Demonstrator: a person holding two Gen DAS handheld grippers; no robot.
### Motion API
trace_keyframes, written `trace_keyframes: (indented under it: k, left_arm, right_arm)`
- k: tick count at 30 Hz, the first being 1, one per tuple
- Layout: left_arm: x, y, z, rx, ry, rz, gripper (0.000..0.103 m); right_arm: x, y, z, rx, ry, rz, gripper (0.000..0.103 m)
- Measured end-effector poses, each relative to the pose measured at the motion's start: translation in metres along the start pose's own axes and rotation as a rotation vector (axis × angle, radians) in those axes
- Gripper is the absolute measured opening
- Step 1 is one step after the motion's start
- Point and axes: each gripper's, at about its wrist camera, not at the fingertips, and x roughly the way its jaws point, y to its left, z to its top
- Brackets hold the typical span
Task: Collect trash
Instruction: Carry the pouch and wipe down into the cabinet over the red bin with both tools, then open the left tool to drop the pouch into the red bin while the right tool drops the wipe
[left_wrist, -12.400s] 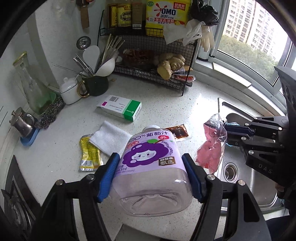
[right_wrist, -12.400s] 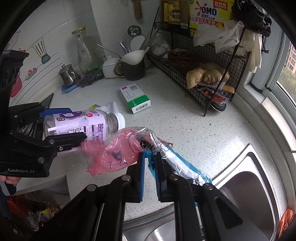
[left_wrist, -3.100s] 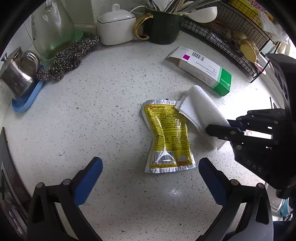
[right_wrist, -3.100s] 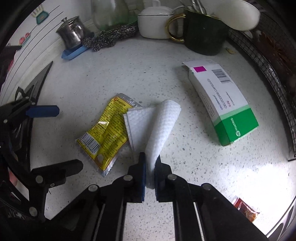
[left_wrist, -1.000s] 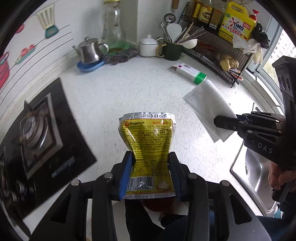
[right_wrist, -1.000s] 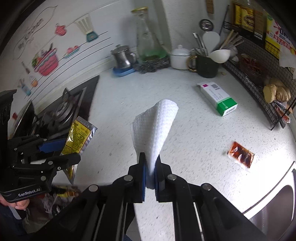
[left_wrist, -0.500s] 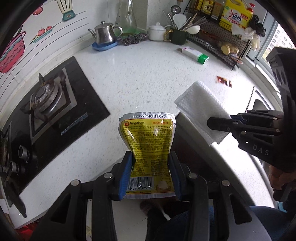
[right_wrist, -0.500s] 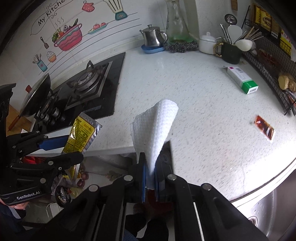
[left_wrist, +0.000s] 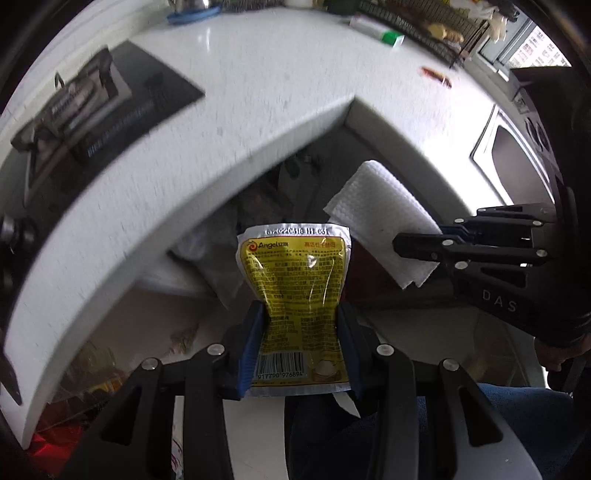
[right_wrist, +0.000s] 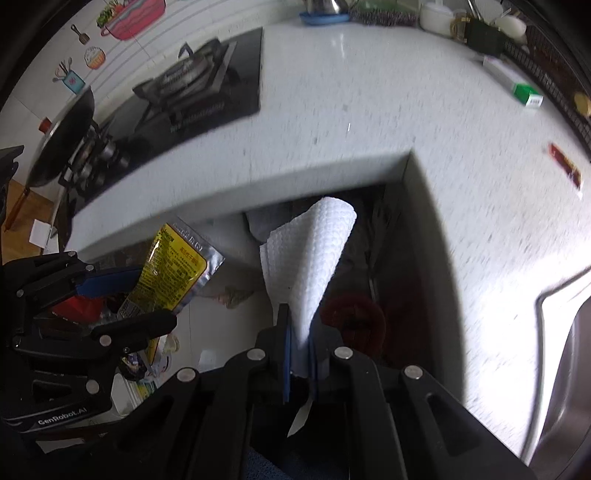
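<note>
While clamped: sachet (left_wrist: 295, 280) between left tongs (left_wrist: 300, 343).

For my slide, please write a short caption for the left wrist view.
Left gripper holds a yellow pouch beyond the countertop edge; right gripper holds a white paper towel.

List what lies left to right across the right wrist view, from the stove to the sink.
Gas stove → yellow sachet held in the left gripper → white paper towel → green-ended box → red sauce packet → sink.
</note>
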Motion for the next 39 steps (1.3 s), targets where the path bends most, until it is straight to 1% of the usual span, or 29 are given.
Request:
trace_keyframes:
  k: [2,6,10,13,16,19,23,26,28,31,35,39]
  left_arm:
    - [0.014,0.003,-0.011,-0.006,0.032,-0.012,0.037]
    - [0.045,0.007,-0.029,0.022,0.06,0.015,0.037]
    - [0.082,0.016,-0.036,0.011,0.085,0.0,0.037]
    - [0.117,0.021,-0.039,0.013,0.109,-0.003,0.037]
    - [0.159,0.026,-0.037,0.011,0.111,-0.014,0.038]
    - [0.2,0.026,-0.04,0.025,0.127,-0.023,0.038]
    - [0.258,0.026,-0.047,0.038,0.144,-0.05,0.038]
    - [0.298,0.026,-0.05,0.038,0.157,-0.046,0.038]
    - [0.323,0.025,-0.05,0.052,0.163,-0.056,0.038]
    - [0.361,0.023,-0.05,0.074,0.199,-0.068,0.038]
    - [0.392,0.024,-0.047,0.068,0.246,-0.099,0.039]
    - [0.404,0.02,-0.041,0.082,0.25,-0.097,0.04]
  right_arm:
    - [0.013,0.001,-0.011,0.014,0.025,-0.012,0.007]
    - [0.041,0.0,-0.032,0.03,0.023,-0.043,0.007]
    - [0.075,-0.008,-0.045,0.071,0.048,-0.063,0.007]
    - [0.103,-0.018,-0.052,0.097,0.061,-0.076,0.007]
    - [0.136,-0.025,-0.055,0.12,0.074,-0.093,0.007]
    - [0.173,-0.033,-0.059,0.12,0.077,-0.145,0.007]
    - [0.221,-0.061,-0.071,0.189,0.104,-0.144,0.007]
    - [0.254,-0.076,-0.074,0.223,0.126,-0.144,0.007]
    - [0.277,-0.086,-0.076,0.239,0.126,-0.139,0.007]
    - [0.312,-0.098,-0.08,0.259,0.158,-0.145,0.007]
    - [0.333,-0.113,-0.081,0.285,0.167,-0.144,0.007]
    - [0.341,-0.125,-0.089,0.33,0.185,-0.138,0.007]
